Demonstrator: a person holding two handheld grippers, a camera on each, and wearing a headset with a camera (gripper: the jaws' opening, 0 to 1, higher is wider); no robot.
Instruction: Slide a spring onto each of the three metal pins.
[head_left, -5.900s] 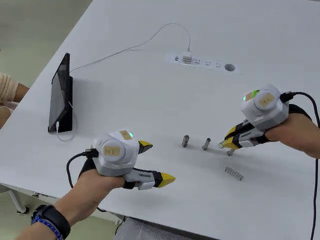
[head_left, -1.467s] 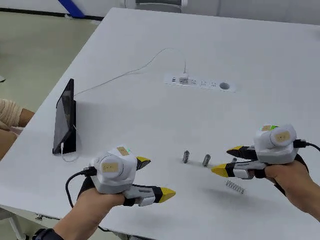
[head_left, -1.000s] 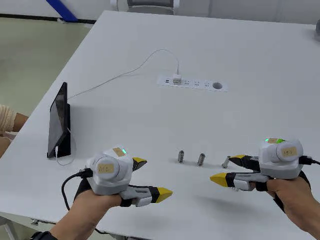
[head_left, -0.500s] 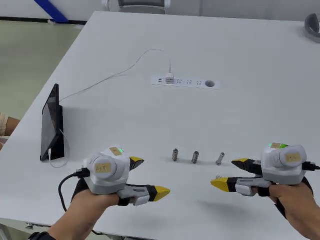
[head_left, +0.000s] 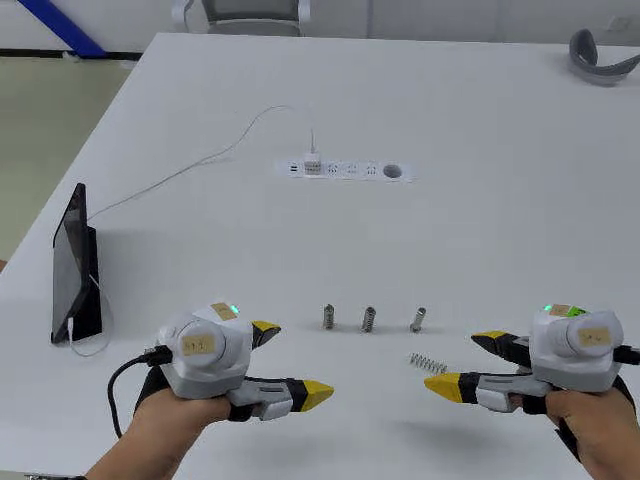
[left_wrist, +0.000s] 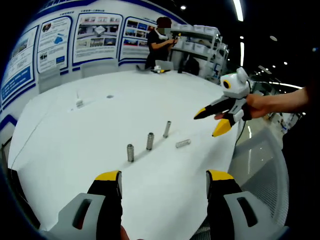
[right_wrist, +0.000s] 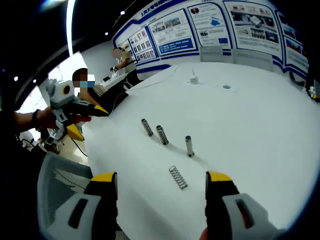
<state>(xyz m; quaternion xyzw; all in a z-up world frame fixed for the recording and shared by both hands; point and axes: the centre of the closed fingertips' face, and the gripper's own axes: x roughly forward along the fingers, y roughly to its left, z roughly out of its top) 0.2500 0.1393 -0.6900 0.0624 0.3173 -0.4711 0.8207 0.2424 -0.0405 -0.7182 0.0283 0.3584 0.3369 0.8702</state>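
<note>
The right gripper (head_left: 464, 362) has pulled back from the row of pins, where it sat pinched together a few seconds ago. It now hangs at the lower right of the head view with its jaws spread and nothing between them. The left gripper (head_left: 292, 360) waits at the lower left, also released and empty, much as it was.

In the right gripper view, the two pins nearer the left gripper, the first pin (right_wrist: 146, 127) and the middle pin (right_wrist: 162, 135), carry coils. The third pin (right_wrist: 189, 146) looks smooth and bare. A loose spring (right_wrist: 177, 177) lies flat on the white table (head_left: 480, 230), just below that bare pin and close to the right gripper's yellow tips, as it did before.

So two of the three pins appear done and one is left. The open right gripper seems placed to close on the loose spring next and carry it up to the bare pin.
</note>
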